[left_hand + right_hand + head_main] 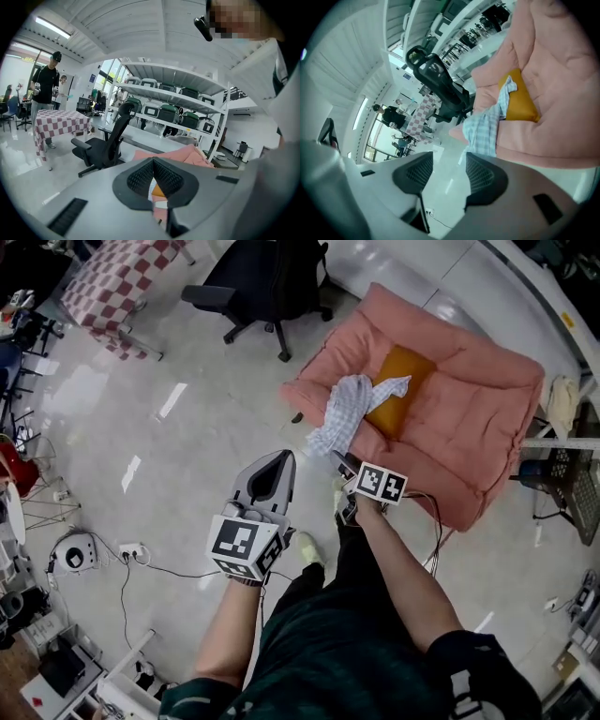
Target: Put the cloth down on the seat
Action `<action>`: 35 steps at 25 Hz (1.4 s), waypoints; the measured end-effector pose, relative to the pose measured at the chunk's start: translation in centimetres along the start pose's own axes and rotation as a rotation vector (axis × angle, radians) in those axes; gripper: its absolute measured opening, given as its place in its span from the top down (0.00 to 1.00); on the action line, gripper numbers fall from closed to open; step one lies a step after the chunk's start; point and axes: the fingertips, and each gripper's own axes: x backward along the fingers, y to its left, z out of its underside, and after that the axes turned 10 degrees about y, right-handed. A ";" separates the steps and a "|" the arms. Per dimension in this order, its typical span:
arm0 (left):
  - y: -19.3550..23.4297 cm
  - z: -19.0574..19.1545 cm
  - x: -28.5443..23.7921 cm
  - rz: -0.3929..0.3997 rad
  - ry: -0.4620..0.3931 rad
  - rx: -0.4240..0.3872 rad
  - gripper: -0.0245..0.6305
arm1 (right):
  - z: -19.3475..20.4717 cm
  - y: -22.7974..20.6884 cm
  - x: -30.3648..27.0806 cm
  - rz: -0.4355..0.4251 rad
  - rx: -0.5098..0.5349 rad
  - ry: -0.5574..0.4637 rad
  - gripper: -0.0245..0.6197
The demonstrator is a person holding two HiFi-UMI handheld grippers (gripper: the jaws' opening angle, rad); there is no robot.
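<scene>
So the checked cloth (349, 409) was already lying on the pink padded seat (478, 427), bunched up, one end draped across the orange cushion (405, 381) in the middle and the other end hanging over the seat's front edge toward the floor (187, 446). Neither tool was touching it. My right hand-held gripper (447, 164) had its jaws apart with nothing between them, just bare floor showing through the gap, and it sat just short of the seat edge, pointing at the cloth. My left hand-held gripper (279, 457) was beside it over the floor, jaws together at the tips and empty. Behind the seat stood a black office chair (267, 282), and further off a table with a red-checked cover (117, 282)
</scene>
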 end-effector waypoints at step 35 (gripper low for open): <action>-3.7 -10.0 23.7 -0.036 -0.277 -0.096 0.95 | 1.7 35.7 29.1 -0.143 0.849 -0.469 0.93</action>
